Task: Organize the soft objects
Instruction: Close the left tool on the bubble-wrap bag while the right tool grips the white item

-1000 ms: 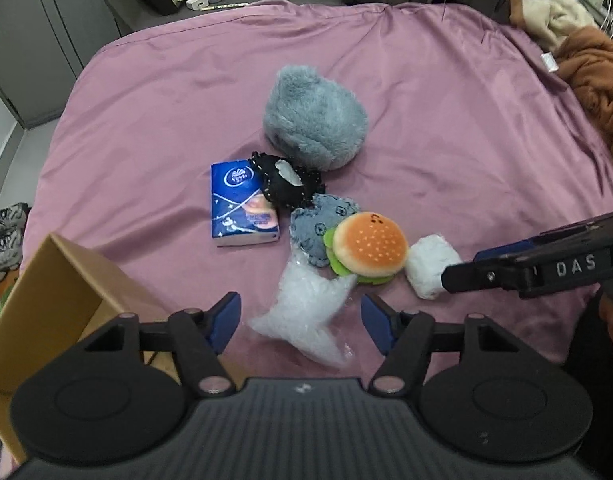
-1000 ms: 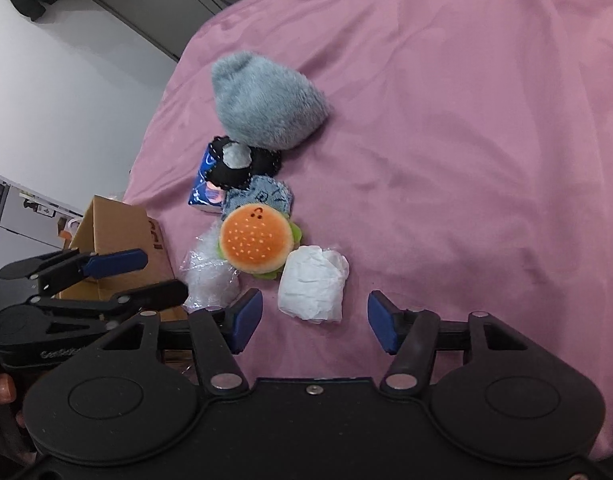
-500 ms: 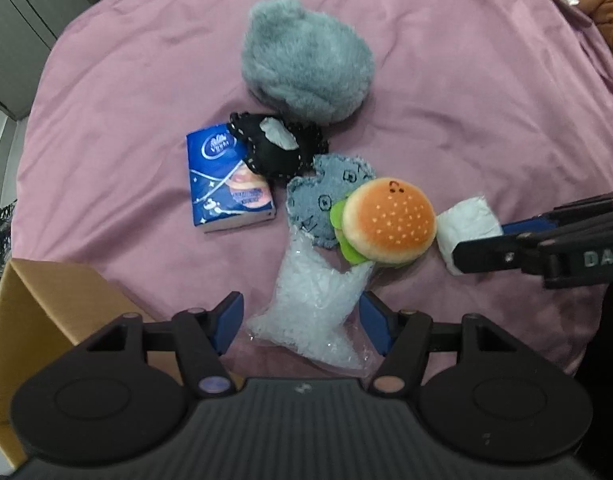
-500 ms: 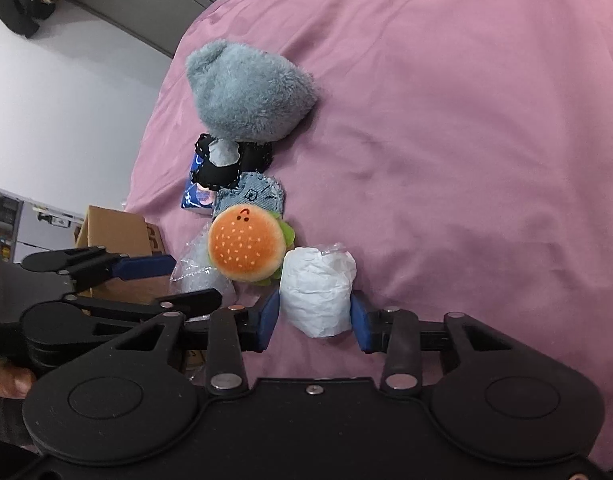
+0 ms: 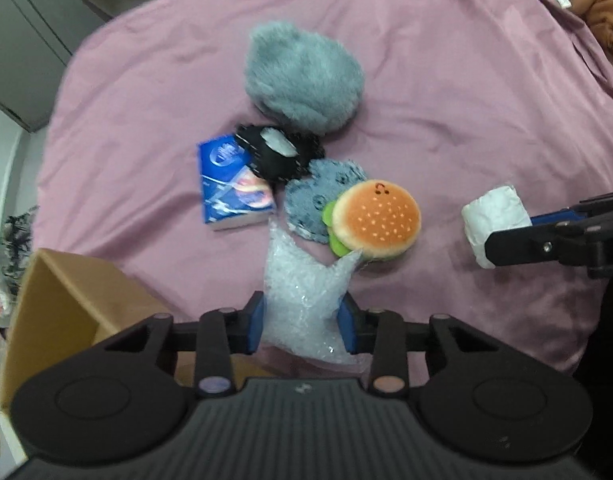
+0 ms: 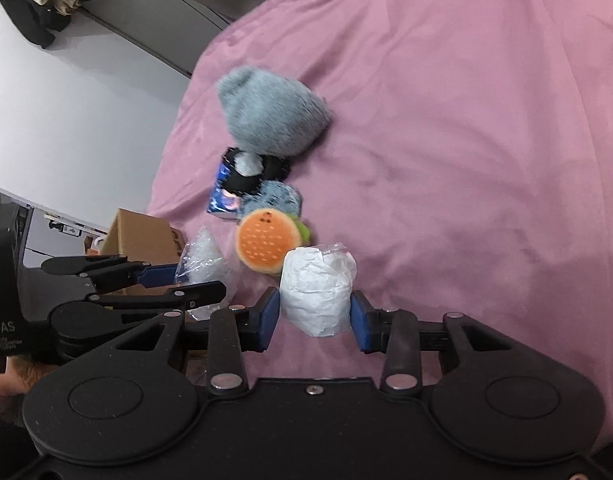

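Left tool (image 5: 302,322) just closed, pinching bubble-wrap bag (image 5: 306,292) — right tool (image 6: 315,322) clamps white paper wad (image 6: 317,290) — both on bed.

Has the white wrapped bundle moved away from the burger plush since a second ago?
Yes. The white bundle, gripped in the right gripper, now sits clear of the burger plush, carried toward the frame's right; earlier they touched.

Bare sheet (image 5: 446,80) right of clustered toys (image 5: 306,184).
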Demonstrator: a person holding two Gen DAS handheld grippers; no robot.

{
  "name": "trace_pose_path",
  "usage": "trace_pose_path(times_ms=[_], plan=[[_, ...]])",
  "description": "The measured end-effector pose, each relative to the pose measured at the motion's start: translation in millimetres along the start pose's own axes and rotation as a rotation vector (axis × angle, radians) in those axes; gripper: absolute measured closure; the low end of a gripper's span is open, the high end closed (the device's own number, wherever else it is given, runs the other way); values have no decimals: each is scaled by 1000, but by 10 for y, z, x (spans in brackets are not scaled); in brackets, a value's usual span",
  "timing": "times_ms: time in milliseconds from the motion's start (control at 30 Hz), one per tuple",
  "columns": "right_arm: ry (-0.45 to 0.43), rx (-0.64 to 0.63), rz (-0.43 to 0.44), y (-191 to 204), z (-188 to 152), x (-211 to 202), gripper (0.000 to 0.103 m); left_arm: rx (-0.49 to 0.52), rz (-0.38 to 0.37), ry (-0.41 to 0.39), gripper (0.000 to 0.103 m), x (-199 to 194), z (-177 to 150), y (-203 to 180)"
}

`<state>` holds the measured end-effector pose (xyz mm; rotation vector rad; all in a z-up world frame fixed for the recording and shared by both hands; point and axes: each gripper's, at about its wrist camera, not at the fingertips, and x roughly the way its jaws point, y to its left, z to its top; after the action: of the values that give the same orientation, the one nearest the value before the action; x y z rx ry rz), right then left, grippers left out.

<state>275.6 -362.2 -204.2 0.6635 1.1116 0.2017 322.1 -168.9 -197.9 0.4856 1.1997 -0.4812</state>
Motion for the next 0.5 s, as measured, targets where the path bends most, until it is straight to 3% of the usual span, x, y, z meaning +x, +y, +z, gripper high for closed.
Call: trace_pose_path(times_ms=[500], plan=[[-115, -172, 27, 705, -80, -448, 65, -119, 9, -199, 67, -821, -270, 63]])
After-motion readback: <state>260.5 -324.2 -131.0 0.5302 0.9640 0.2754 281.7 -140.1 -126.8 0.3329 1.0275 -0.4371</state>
